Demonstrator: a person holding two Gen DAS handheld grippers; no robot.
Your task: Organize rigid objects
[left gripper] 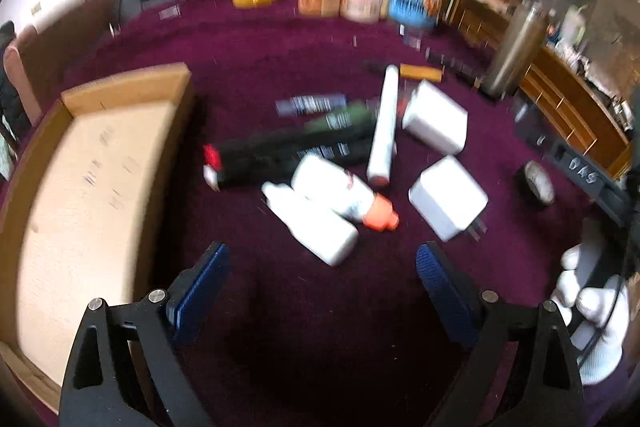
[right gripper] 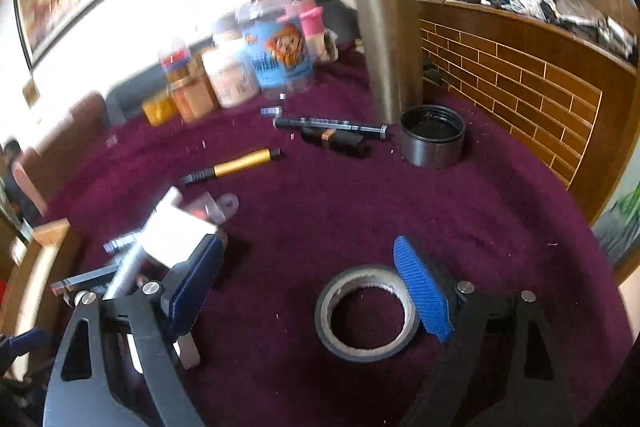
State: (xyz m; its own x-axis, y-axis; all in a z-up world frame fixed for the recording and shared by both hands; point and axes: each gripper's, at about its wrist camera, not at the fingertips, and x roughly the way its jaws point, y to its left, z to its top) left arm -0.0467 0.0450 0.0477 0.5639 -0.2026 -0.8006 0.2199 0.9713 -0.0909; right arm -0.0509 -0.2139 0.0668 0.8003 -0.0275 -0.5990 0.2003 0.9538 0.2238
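The left gripper (left gripper: pixel 323 287), with its blue-padded black jaws spread wide and nothing between them, hangs over the dark purple cloth-covered table (left gripper: pixel 304 339). Beside it on the left sits a shallow open cardboard box (left gripper: pixel 92 187). Just ahead lies a loose pile: 2 white plastic bottles (left gripper: pixel 320 215), one with an orange cap, 2 white plug-in chargers (left gripper: pixel 446 201), a white tube (left gripper: pixel 384 127) and long black and green pieces (left gripper: pixel 304 143). The right gripper (right gripper: pixel 308 283) is likewise spread and grips nothing; a black roll of tape (right gripper: pixel 366 313) lies flat on the cloth between its jaws, close against the right-hand pad. Farther off lie a gold-and-black pen-shaped tool (right gripper: pixel 234 167), a black round lid (right gripper: pixel 432 135) and a tall steel flask (right gripper: pixel 386 43). Labelled jars (right gripper: pixel 256 59) stand at the far edge.
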